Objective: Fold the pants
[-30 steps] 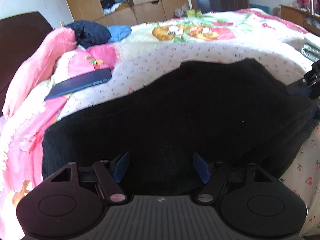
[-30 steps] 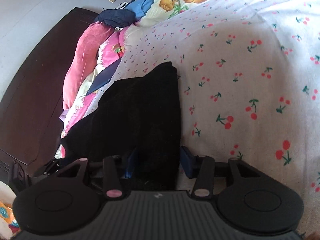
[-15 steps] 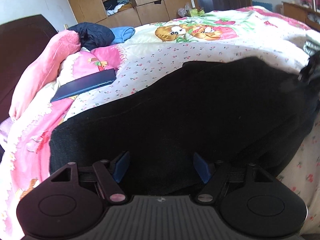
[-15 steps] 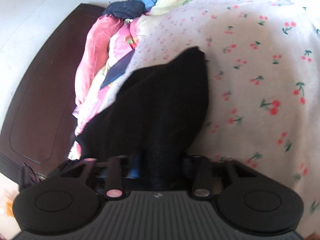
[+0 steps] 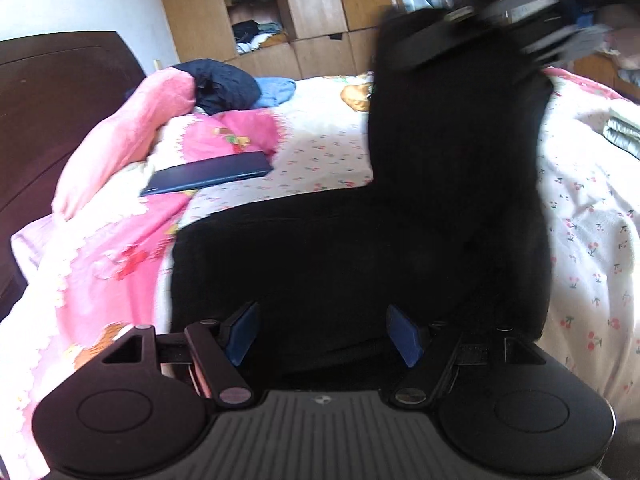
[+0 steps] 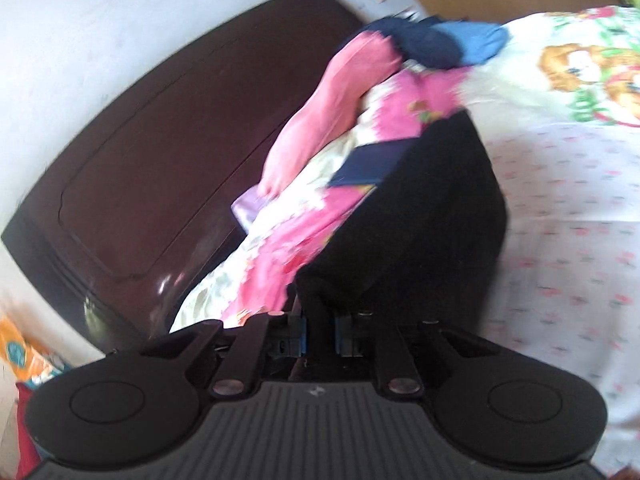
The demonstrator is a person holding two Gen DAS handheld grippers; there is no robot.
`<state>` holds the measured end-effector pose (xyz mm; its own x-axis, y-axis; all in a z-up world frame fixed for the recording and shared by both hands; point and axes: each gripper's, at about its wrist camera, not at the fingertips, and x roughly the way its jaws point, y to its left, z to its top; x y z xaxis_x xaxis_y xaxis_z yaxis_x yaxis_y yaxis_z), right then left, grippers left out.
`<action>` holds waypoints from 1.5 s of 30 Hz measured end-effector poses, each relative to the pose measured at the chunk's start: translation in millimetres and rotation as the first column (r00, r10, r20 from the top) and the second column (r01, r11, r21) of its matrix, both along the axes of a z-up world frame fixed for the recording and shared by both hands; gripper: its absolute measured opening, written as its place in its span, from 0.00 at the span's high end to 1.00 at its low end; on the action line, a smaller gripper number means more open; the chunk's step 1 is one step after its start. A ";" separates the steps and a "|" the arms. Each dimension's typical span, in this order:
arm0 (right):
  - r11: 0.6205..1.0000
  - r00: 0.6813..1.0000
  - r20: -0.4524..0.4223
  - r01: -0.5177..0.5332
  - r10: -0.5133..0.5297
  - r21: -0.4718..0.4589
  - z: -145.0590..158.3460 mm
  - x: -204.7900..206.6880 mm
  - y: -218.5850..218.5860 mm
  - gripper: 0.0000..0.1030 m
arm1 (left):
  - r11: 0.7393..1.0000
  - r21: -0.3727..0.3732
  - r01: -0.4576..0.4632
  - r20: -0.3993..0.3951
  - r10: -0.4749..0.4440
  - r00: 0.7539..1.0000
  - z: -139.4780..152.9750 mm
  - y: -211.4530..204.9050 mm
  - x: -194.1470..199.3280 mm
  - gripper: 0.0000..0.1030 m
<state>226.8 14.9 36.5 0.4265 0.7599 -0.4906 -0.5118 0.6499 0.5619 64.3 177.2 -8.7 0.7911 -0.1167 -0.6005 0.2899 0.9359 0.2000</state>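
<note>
The black pants (image 5: pixel 360 248) lie on the cherry-print bed sheet (image 5: pixel 592 216). My left gripper (image 5: pixel 322 334) is open, its blue pads on either side of the pants' near edge. My right gripper (image 6: pixel 319 336) is shut on the pants (image 6: pixel 432 232) and holds one end lifted high. In the left wrist view that raised part (image 5: pixel 452 112) hangs from the right gripper (image 5: pixel 500 20) at the top right.
A dark blue flat case (image 5: pixel 208 174) lies on the pink blanket (image 5: pixel 120 148) at the left. Dark and blue clothes (image 5: pixel 224 84) are piled behind it. A dark wooden headboard (image 6: pixel 160 152) stands at the left. Wooden wardrobes (image 5: pixel 320 12) stand behind the bed.
My right gripper has closed on the pants' end and lifted it up and over toward the left. My left gripper has stayed open at the near edge.
</note>
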 end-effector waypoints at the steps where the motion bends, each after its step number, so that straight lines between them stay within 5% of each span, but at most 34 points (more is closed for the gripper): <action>1: 1.000 1.000 -0.002 -0.021 0.021 -0.014 -5.0 3.3 18.4 0.87 | 1.000 -0.004 -0.006 0.004 0.006 1.000 1.2 5.8 -3.5 0.20; 11: 0.976 0.995 -0.078 -0.071 0.056 -0.205 -71.5 8.3 130.9 0.88 | 0.998 -0.052 -0.041 -0.012 0.041 0.999 -10.1 40.6 -24.2 0.20; 21: 0.991 0.984 -0.124 0.118 -0.125 -0.058 -55.7 24.3 127.7 0.87 | 0.978 -0.183 -0.100 0.042 0.109 0.993 0.6 72.8 -31.7 0.20; 26: 0.997 0.977 -0.198 0.075 -0.079 -0.027 -77.7 30.0 143.6 0.61 | 0.973 -0.182 -0.141 0.041 0.151 0.988 2.6 80.2 -38.3 0.20; 30: 1.000 0.982 -0.187 -0.013 0.017 0.027 -65.6 20.3 143.0 0.57 | 0.974 -0.167 -0.156 0.073 0.170 0.983 12.5 75.8 -48.8 0.20; 33: 0.998 0.993 -0.103 -0.048 0.051 0.030 -43.5 11.8 134.2 0.58 | 0.979 -0.142 -0.143 0.121 0.161 0.980 22.6 65.6 -58.6 0.19; 36: 0.996 0.999 0.040 0.008 -0.004 -0.084 -26.3 16.4 121.5 0.58 | 0.987 -0.121 -0.108 0.177 0.128 0.976 32.1 56.8 -52.0 0.17; 40: 0.983 0.994 0.105 0.052 -0.034 -0.174 -25.5 38.4 121.1 0.58 | 0.990 -0.102 -0.094 0.232 0.115 0.966 37.1 48.8 -19.6 0.16; 45: 0.954 0.987 0.162 0.057 -0.009 -0.294 -49.0 61.9 144.7 0.58 | 0.979 -0.128 -0.157 0.129 0.173 0.976 15.7 54.3 18.6 0.16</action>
